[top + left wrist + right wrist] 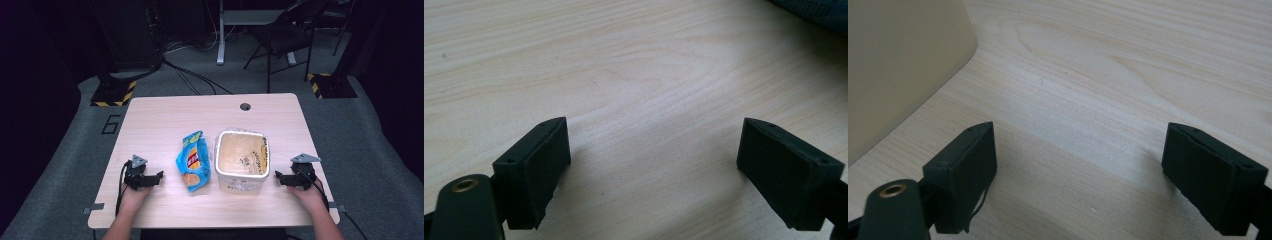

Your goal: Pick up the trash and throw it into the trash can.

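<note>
Here, a pale wooden rectangular table (165,120) carries a cream, square-cornered plastic tub (242,161) standing open near its middle. Just beside the tub's left wall, apart from it, lies a crumpled blue chip bag (193,161). The left gripper (159,176) rests on the table near the bag's left side, jaws spread and empty. The right gripper (278,177) sits just right of the tub, jaws likewise spread, holding nothing.

Dim room, grey carpet (370,140), black folding chair (285,35) behind table (165,117).
</note>
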Demonstrator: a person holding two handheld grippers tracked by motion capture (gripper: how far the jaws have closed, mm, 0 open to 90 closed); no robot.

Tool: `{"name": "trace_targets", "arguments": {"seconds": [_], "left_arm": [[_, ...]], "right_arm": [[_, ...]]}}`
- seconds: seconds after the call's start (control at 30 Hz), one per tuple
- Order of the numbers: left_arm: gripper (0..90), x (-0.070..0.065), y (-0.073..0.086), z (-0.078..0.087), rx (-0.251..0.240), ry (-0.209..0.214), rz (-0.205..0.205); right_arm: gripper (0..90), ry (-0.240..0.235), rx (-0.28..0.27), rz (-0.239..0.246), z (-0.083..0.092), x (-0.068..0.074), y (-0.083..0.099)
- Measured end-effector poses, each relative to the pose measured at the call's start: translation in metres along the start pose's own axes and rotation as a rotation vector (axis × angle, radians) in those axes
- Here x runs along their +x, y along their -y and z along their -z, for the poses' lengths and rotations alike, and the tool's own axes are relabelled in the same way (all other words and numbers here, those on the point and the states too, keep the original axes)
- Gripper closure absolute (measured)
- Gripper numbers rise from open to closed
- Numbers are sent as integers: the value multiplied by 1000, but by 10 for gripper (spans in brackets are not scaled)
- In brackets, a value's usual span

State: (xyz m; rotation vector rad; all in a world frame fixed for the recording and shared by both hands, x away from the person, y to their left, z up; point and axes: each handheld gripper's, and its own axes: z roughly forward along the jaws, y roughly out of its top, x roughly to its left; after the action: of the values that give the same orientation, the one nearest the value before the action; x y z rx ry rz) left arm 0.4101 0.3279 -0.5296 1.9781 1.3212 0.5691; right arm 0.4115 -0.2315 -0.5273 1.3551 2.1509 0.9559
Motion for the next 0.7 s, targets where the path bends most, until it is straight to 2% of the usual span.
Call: {"name": "trace_targets", "arguments": {"seconds": [0.5,0.7], "left_arm": [[159,-2,0,1,-2,-6,4],[234,-4,-3,4,24,-11,7]], "right_arm": [[147,4,-3,4,0,0,0],[151,3,-4,4,0,0,0]]}}
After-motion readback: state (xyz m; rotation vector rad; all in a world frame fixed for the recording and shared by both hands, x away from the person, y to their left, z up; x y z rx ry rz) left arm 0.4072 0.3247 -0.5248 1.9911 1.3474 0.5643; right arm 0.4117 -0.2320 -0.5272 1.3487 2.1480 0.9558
